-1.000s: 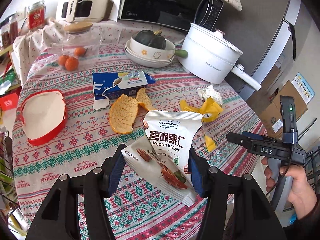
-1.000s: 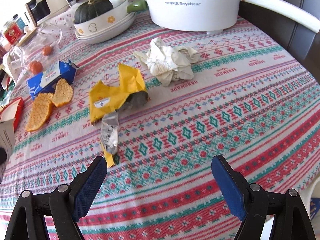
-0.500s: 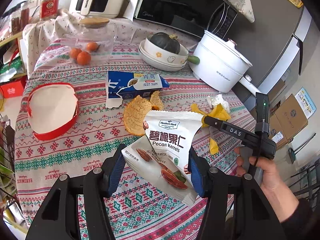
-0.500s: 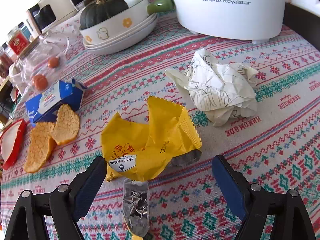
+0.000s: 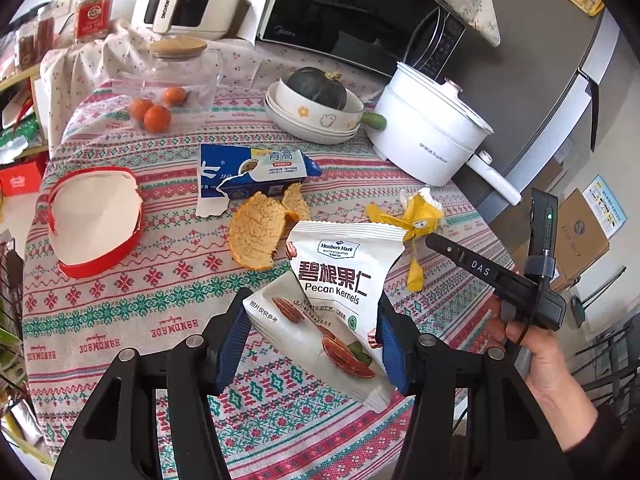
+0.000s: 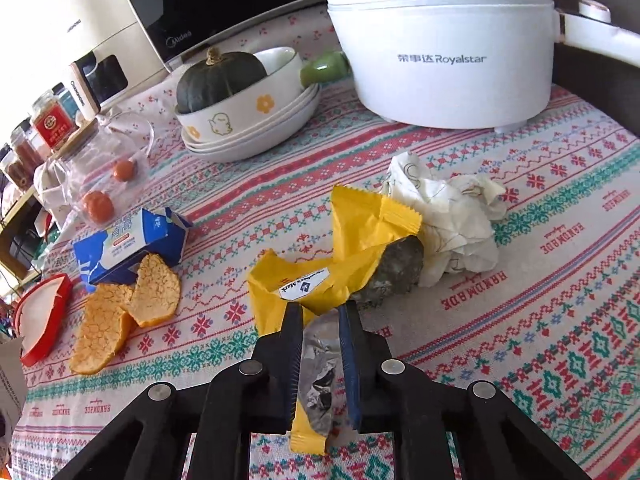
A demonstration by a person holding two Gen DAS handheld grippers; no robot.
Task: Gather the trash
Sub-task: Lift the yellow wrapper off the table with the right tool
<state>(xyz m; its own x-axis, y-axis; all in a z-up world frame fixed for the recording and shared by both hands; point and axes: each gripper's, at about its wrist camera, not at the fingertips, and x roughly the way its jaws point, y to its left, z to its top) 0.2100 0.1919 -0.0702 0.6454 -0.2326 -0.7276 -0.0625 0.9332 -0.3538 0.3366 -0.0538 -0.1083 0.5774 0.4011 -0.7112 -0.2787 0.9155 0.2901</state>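
Note:
My left gripper (image 5: 312, 320) is shut on a white pecan kernels bag (image 5: 332, 276), held above the patterned tablecloth (image 5: 132, 300). My right gripper (image 6: 320, 316) is shut on the lower end of a yellow wrapper (image 6: 352, 248) with a silver lining, which lies on the cloth. In the left wrist view that wrapper (image 5: 420, 216) shows just past the right gripper's tip, with a hand on its handle. Crumpled white paper (image 6: 452, 220) touches the wrapper's far side. Orange peel (image 6: 120, 316) and a torn blue carton (image 6: 132, 244) lie to the left.
A white electric pot (image 6: 440, 40) stands at the back right. Stacked bowls holding a green squash (image 6: 240, 92) sit beside it. A red-rimmed lid (image 5: 96, 220) lies at the left, with a glass jar and small oranges (image 5: 172, 84) behind. A microwave (image 5: 352, 8) backs the table.
My right gripper moved forward over the yellow wrapper and closed on its lower end. The left gripper kept its hold on the pecan bag and stayed nearly in place.

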